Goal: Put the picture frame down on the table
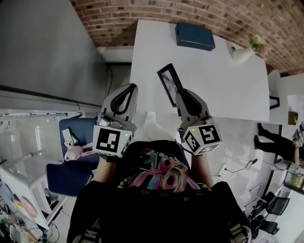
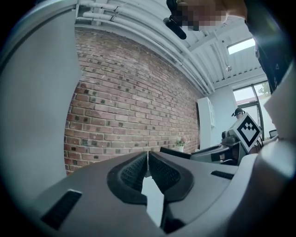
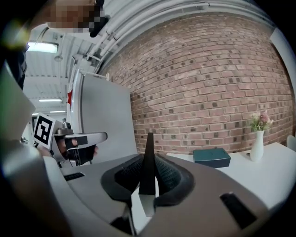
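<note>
A black picture frame (image 1: 169, 84) is held above the near edge of the white table (image 1: 223, 80), tilted, with my right gripper (image 1: 182, 95) shut on its lower end. In the right gripper view the frame (image 3: 148, 162) shows edge-on as a thin black blade clamped between the jaws. My left gripper (image 1: 124, 97) hovers to the left of the frame, just off the table's near left edge; its jaws are closed together with nothing between them (image 2: 147, 159).
On the table's far side lie a dark blue box (image 1: 194, 36) and a white vase with flowers (image 1: 248, 51). A brick wall (image 1: 213, 14) stands behind the table. A blue chair (image 1: 71, 156) with small items sits at the left. A person's legs (image 1: 273, 142) show at the right.
</note>
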`<state>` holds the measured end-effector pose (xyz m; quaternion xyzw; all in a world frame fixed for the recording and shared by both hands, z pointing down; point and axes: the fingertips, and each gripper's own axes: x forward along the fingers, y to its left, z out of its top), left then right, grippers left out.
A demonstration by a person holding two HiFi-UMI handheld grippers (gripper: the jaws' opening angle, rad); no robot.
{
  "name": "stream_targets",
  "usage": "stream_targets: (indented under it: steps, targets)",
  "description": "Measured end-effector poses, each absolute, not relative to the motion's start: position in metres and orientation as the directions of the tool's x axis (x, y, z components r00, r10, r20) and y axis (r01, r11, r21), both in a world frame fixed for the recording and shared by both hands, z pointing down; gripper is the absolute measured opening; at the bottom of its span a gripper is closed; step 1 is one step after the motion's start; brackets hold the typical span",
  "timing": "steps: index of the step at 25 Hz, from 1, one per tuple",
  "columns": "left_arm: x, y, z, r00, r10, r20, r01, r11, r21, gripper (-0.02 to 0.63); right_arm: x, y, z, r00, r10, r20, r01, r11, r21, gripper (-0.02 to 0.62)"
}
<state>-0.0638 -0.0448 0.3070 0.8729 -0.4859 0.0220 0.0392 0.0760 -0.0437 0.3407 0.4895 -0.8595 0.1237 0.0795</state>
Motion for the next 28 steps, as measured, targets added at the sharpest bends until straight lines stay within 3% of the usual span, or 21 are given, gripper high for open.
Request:
stream_targets:
  steps: [13, 28]
  targets:
    - [-0.019, -0.183, 0.294, 0.483, -0.871, 0.087, -0.875, -0.483, 0.020, 0.030, 0.099, -0.188, 0.330, -0.601, -0.764, 0.233, -0.799, 0.577, -0.168, 0.086]
    - [-0.017, -0.211, 0.299, 0.518, -0.850, 0.097, -0.855, -0.519, 0.026, 0.031, 0.083, -0.209, 0.337, -0.612, -0.748, 0.258, -0.791, 0.582, -0.190, 0.086]
